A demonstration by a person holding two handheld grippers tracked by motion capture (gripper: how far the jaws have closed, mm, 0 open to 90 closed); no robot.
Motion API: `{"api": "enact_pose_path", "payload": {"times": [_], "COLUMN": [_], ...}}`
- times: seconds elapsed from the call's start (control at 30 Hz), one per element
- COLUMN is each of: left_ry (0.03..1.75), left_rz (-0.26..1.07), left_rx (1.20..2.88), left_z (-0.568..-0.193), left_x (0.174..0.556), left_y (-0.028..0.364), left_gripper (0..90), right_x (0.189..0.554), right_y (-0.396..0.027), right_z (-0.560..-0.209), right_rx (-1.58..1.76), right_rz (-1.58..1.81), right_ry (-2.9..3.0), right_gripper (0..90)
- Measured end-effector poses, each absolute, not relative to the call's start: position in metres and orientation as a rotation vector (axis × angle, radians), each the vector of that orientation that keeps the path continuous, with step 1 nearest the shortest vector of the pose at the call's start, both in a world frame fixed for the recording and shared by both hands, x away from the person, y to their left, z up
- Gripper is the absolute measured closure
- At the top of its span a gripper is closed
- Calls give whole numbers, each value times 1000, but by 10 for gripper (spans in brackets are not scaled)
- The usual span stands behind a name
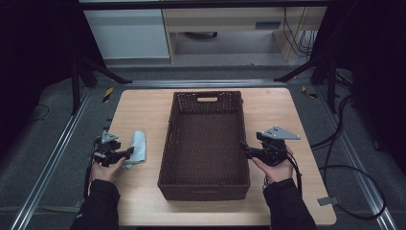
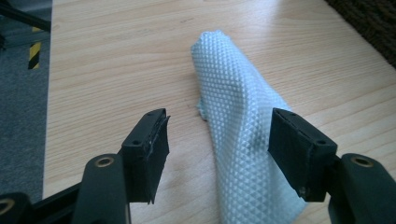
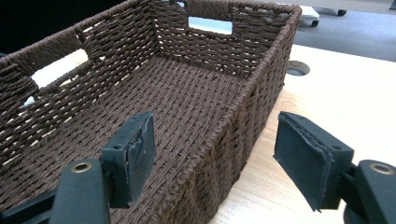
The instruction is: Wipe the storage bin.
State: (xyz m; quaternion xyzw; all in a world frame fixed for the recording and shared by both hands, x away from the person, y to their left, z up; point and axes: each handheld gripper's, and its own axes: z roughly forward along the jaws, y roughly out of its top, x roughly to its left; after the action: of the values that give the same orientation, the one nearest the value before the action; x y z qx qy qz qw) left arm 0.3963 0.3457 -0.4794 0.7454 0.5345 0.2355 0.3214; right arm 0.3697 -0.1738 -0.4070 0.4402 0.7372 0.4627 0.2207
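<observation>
Light wooden bench (image 1: 143, 201) with rounded corners: its near edge is cut off at the bottom of the high view, behind the person's dark sleeves. The left gripper view adds grey floor and a yellow-and-black striped marker at its upper left.

Dark brown woven rectangular basket (image 1: 205, 189): it sits mid-frame in the high view, long axis running away from the person, interior bare. From above, only the far handle slot is readable. The right gripper view shows that slot at top centre plus two more openings in the wall at the upper left; the near end of the basket is cut off at the bottom edge there. A round cable hole in the bench, upper right of that view, cannot be made out from above.

Pale blue-green folded cloth with a diamond-textured weave (image 1: 137, 149): it lies on the bench at centre left of the high view, just beside the basket's left wall but apart from it. Its weave is legible in the left gripper view, where its near end runs off the bottom.

Left claw (image 2: 219, 154): jaws wide apart, straddling the cloth, pads not pressing it.

Right claw (image 3: 215, 156): jaws wide apart, straddling the basket's near long rim, gripping nothing. From above, both jaw gaps are too small to judge.
</observation>
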Motion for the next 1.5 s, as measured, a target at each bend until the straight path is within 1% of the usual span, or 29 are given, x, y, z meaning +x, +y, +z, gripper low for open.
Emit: {"api": "enact_pose_path", "payload": {"times": [0.3, 0.5, 0.57, 0.6, 0.73, 0.77, 0.9, 1.0, 1.1, 1.17, 1.2, 1.33, 1.4, 1.43, 1.47, 1.5], "left_ry": [1407, 1414, 1414, 1386, 1350, 1350, 1303, 1279, 1254, 1239, 1223, 1169, 1161, 1161, 1158, 1159], "left_rz": [565, 476, 467, 480, 481, 481, 494, 511, 520, 519, 522, 523, 524, 524, 521, 519], "left_rx": [2028, 2046, 2030, 2018, 1965, 1965, 1878, 1856, 1843, 1842, 1849, 1859, 1862, 1862, 1870, 1871], "left_z": [-490, -489, -488, -483, -472, -472, -455, -447, -439, -436, -434, -426, -425, -425, -425, -425], "left_x": [404, 405, 405, 403, 397, 397, 388, 384, 381, 379, 378, 375, 374, 374, 374, 374], "left_y": [334, 331, 332, 333, 334, 334, 333, 330, 322, 318, 313, 300, 297, 297, 295, 294], "left_gripper": [389, 677, 746, 770, 789, 790, 790, 788, 787, 787, 787, 787, 787, 787, 787, 787], "right_x": [371, 373, 374, 374, 374, 374, 375, 375, 375, 376, 376, 378, 378, 378, 378, 377], "right_y": [-166, -157, -156, -155, -155, -155, -154, -152, -152, -151, -151, -150, -149, -149, -149, -148], "right_z": [-412, -420, -421, -422, -423, -423, -425, -426, -426, -429, -429, -434, -433, -433, -433, -433], "right_rx": [1219, 1212, 1210, 1217, 1222, 1222, 1237, 1245, 1261, 1271, 1271, 1285, 1287, 1287, 1295, 1290], "right_rz": [1267, 1224, 1219, 1214, 1208, 1208, 1194, 1182, 1169, 1136, 1136, 1108, 1112, 1112, 1112, 1106], "right_ry": [2068, 2114, 2116, 2119, 2120, 2120, 2117, 2117, 2118, 2135, 2135, 2169, 2173, 2173, 2182, 2184], "right_gripper": [295, 299, 300, 304, 311, 311, 332, 352, 399, 447, 447, 552, 580, 580, 618, 632]}}
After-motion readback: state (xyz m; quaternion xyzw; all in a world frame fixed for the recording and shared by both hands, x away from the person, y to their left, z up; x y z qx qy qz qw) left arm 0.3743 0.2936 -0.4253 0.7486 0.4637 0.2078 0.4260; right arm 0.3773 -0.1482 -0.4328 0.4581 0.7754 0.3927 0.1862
